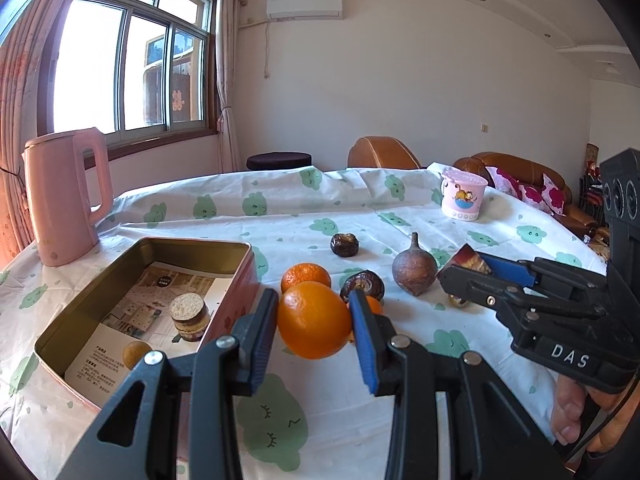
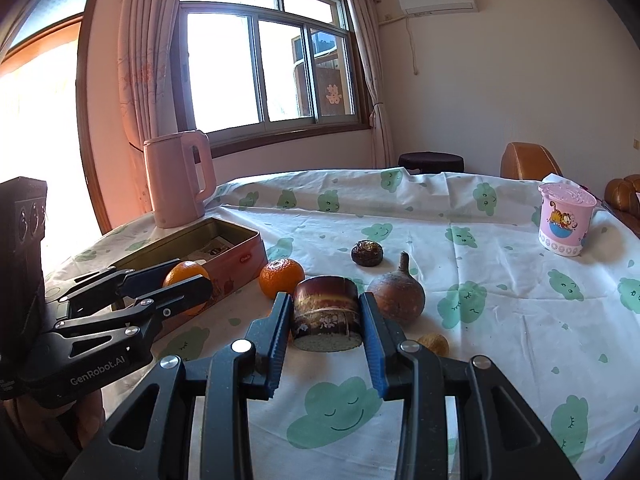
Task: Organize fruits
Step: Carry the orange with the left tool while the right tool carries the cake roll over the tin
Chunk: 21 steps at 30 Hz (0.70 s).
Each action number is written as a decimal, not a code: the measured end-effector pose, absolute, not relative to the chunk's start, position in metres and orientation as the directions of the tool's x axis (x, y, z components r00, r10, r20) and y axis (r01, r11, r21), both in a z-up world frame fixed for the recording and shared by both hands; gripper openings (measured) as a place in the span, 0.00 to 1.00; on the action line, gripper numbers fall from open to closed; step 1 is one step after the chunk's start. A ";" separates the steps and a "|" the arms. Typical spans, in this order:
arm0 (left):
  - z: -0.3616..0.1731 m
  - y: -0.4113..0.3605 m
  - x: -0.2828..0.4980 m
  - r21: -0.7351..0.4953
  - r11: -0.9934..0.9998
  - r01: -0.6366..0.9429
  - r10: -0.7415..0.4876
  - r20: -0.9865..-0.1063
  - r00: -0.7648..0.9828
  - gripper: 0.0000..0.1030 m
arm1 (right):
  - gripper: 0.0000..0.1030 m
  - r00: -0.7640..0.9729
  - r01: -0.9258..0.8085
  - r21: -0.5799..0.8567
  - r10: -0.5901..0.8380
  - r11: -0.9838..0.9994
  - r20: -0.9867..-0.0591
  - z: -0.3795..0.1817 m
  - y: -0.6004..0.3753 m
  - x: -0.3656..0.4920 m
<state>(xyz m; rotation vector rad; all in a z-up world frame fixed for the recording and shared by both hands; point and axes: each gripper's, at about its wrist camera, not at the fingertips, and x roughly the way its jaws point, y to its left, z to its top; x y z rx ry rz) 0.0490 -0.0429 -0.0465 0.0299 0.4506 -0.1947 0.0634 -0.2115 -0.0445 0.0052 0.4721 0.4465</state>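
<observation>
Gripping an orange (image 1: 314, 320), the left tongs (image 1: 316, 320) sit closed; right tongs (image 2: 326, 320) clamp a sugarcane piece (image 2: 326, 312).

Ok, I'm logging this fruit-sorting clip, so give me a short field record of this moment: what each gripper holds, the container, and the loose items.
left gripper: shut on large orange
right gripper: shut on dark brown sugarcane segment
container: open pink rectangular tin, to the left gripper's left
inside tin: cork-topped small jar, printed leaflet
loose on cloth: small orange, brown pear-shaped fruit, dark round water chestnut
background: pink kettle, pink cartoon cup
</observation>
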 end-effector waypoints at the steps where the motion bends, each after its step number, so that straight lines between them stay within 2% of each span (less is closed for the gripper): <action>1: -0.046 -0.043 0.049 -0.014 0.981 0.192 -0.179 -0.433 0.883 0.37 | 0.35 0.797 -0.415 0.107 0.418 0.904 -0.435 -0.044 -0.212 0.063; 21: -0.043 -0.041 0.040 -0.005 0.985 0.175 -0.163 -0.382 0.910 0.37 | 0.35 0.820 -0.431 0.097 0.434 0.897 -0.372 -0.039 -0.215 0.052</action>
